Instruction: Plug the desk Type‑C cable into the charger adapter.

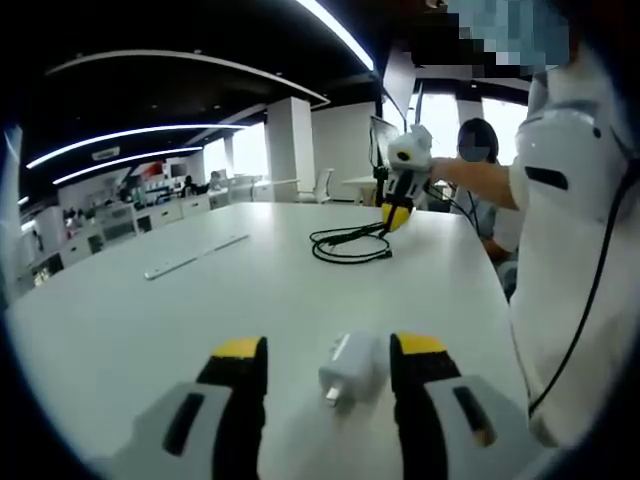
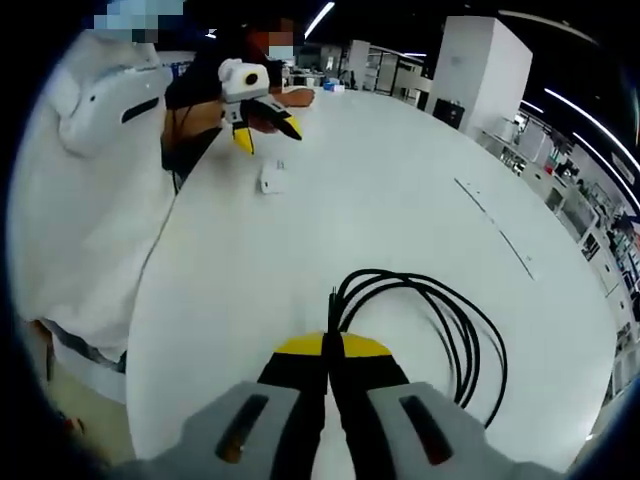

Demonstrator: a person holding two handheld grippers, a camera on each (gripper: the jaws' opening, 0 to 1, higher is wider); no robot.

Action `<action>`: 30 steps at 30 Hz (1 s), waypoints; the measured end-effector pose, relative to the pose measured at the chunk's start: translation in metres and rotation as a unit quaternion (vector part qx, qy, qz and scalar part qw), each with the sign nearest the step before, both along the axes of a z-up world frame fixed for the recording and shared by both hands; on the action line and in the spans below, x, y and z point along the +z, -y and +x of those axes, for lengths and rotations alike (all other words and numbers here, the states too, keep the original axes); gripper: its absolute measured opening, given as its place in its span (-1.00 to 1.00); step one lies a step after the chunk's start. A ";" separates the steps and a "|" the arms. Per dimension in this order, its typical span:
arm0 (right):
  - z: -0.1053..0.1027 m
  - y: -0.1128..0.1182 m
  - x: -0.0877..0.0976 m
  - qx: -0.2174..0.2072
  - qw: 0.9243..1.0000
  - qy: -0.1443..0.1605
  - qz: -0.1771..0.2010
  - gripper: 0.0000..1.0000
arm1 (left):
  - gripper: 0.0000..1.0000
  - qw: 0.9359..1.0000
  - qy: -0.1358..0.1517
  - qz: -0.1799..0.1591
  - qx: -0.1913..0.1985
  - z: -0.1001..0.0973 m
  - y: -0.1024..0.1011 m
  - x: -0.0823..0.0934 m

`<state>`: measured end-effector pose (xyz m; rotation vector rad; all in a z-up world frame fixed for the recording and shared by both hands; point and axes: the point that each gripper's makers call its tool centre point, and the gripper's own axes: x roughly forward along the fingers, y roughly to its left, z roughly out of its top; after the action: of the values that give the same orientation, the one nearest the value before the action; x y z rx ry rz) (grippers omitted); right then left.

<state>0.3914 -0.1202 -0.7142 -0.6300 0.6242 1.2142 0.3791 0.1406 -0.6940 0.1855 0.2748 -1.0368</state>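
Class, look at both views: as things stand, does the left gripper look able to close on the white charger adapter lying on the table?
Probably yes. The left gripper is open, and the charger adapter lies on the white table between its jaws, with nothing in the way.

The big white desk [image 1: 150, 330] has a long thin slot [image 1: 196, 255] in its top, near the middle. A person in white clothes [image 2: 85, 190] stands at one edge of the desk. Beyond the far edge are white pillars [image 1: 290, 140], more desks and chairs, and long bright ceiling lights [image 1: 130, 133].
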 end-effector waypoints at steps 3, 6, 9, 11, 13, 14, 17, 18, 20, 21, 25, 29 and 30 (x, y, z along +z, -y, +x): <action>-0.002 -0.002 -0.001 0.004 1.000 -0.002 -0.002 -0.98 | -0.03 1.000 0.000 0.002 0.000 -0.001 0.000 -0.001; -0.004 -0.005 -0.002 0.007 1.000 -0.002 -0.001 -0.98 | -0.03 1.000 -0.001 0.003 -0.001 -0.002 0.000 -0.001; -0.004 -0.007 -0.002 0.009 1.000 -0.003 0.000 -0.98 | -0.06 1.000 -0.001 0.008 -0.002 -0.002 -0.001 -0.002; -0.005 -0.008 -0.003 0.011 1.000 -0.004 0.000 -0.98 | -0.08 1.000 -0.002 0.008 -0.003 -0.003 -0.001 -0.001; -0.006 -0.010 -0.003 0.013 1.000 -0.005 0.001 -0.98 | -0.08 1.000 -0.002 0.008 -0.003 -0.003 -0.001 -0.001; -0.006 -0.010 -0.003 0.014 1.000 -0.006 0.001 -0.98 | -0.07 1.000 -0.002 0.010 -0.003 -0.003 -0.001 -0.001; -0.007 -0.012 -0.004 0.016 1.000 -0.007 0.001 -0.98 | -0.07 1.000 -0.001 0.010 -0.004 -0.003 -0.001 0.000; -0.007 -0.013 -0.004 0.017 1.000 -0.006 0.001 -0.98 | -0.07 1.000 -0.001 0.011 -0.004 -0.003 -0.001 -0.001; -0.008 -0.014 -0.004 0.018 1.000 -0.008 0.001 -0.98 | -0.08 1.000 -0.002 0.013 -0.005 -0.003 -0.001 -0.001; -0.008 -0.015 -0.004 0.020 1.000 -0.007 0.001 -0.98 | -0.08 1.000 -0.003 0.014 -0.006 -0.003 -0.001 -0.002; -0.010 -0.018 -0.004 0.024 1.000 -0.008 0.003 -0.98 | -0.09 1.000 -0.004 0.019 -0.009 -0.004 0.000 -0.002; -0.012 -0.022 -0.005 0.031 0.999 -0.010 0.002 -0.98 | -0.12 1.000 -0.004 0.021 -0.008 -0.003 -0.001 -0.002; -0.012 -0.023 -0.005 0.032 0.999 -0.008 0.001 -0.98 | -0.12 1.000 -0.003 0.022 -0.008 -0.004 -0.002 -0.002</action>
<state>0.3799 -0.0976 -0.7188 -0.6429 0.6193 1.2812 0.3756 0.1421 -0.6964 0.2237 0.3027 -1.0483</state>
